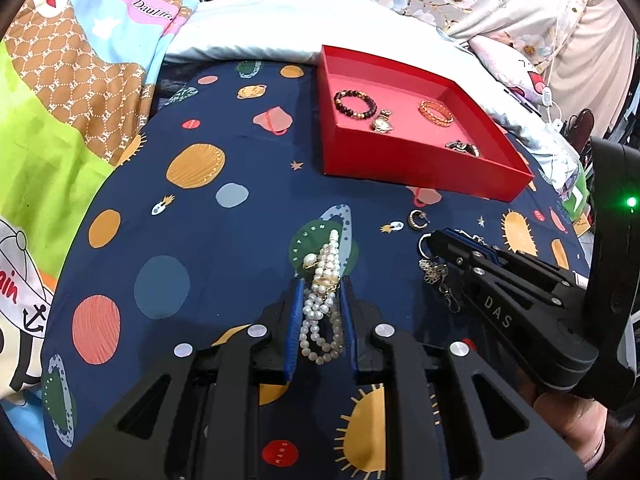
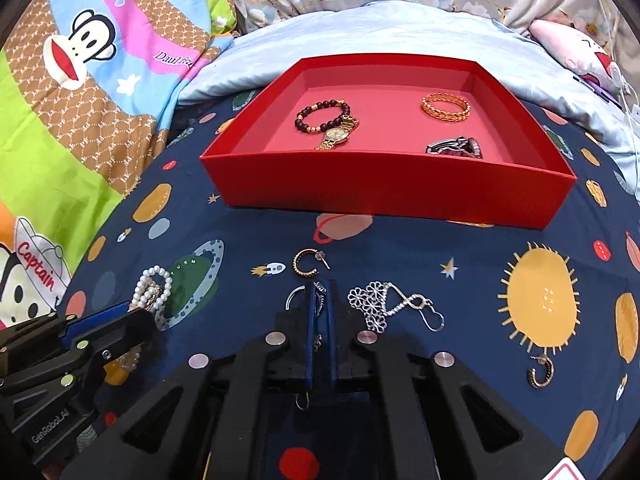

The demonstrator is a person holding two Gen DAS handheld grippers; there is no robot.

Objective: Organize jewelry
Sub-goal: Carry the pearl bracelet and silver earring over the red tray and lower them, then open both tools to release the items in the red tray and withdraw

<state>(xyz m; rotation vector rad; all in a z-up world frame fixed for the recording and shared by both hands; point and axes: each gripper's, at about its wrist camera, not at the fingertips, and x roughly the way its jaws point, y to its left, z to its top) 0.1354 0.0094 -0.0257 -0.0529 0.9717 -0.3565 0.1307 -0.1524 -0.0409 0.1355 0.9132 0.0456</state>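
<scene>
1. Our left gripper point(image 1: 320, 284) clenches the pearls point(image 1: 323, 304); the right point(image 2: 320, 292) pinches a silver earring point(image 2: 316, 300).
2. We lift both slowly, then carry them ahead to the box point(image 2: 384, 188).

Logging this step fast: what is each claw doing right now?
Left claw: closed on the pearl necklace.
Right claw: closed on a silver earring.

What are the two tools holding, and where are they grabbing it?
The left tool straddles the pearls at mid-strand; a firm pinch can't be told. The right tool is shut on a silver earring, gripping beside its ring, hook dangling behind.
</scene>
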